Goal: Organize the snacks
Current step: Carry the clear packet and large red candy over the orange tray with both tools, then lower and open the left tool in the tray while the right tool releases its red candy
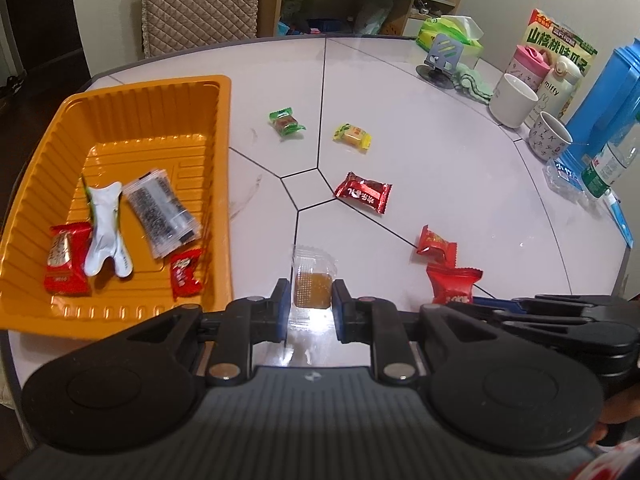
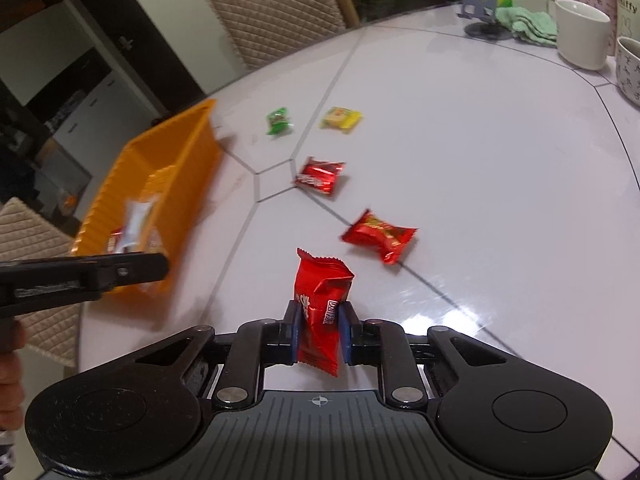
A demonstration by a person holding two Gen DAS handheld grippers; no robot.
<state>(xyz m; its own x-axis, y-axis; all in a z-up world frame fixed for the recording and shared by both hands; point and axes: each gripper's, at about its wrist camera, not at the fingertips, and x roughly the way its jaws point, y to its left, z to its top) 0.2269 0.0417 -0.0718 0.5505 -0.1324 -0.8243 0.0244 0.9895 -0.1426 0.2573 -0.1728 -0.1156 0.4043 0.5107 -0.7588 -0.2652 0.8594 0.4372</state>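
My left gripper [image 1: 312,300] is shut on a clear packet with a brown square sweet [image 1: 312,286], held above the table just right of the orange tray [image 1: 224,128]. The tray holds several snacks: a red one [image 1: 64,260], a white one [image 1: 106,232], clear dark-printed packets [image 1: 160,212] and a small red one [image 1: 185,274]. My right gripper [image 2: 319,320] is shut on a red wrapped snack [image 2: 320,296], which stands up between the pads. On the table lie a green candy [image 1: 286,122], a yellow candy [image 1: 353,135], a red packet [image 1: 362,192] and another red candy [image 1: 435,245].
The white table's [image 1: 440,160] far right edge is crowded: white mugs [image 1: 514,98], a blue jug [image 1: 608,104], a water bottle [image 1: 610,164], a snack box [image 1: 560,40], a phone stand [image 1: 440,60], a green cloth [image 1: 474,80]. Quilted chairs [image 2: 272,8] stand behind the table.
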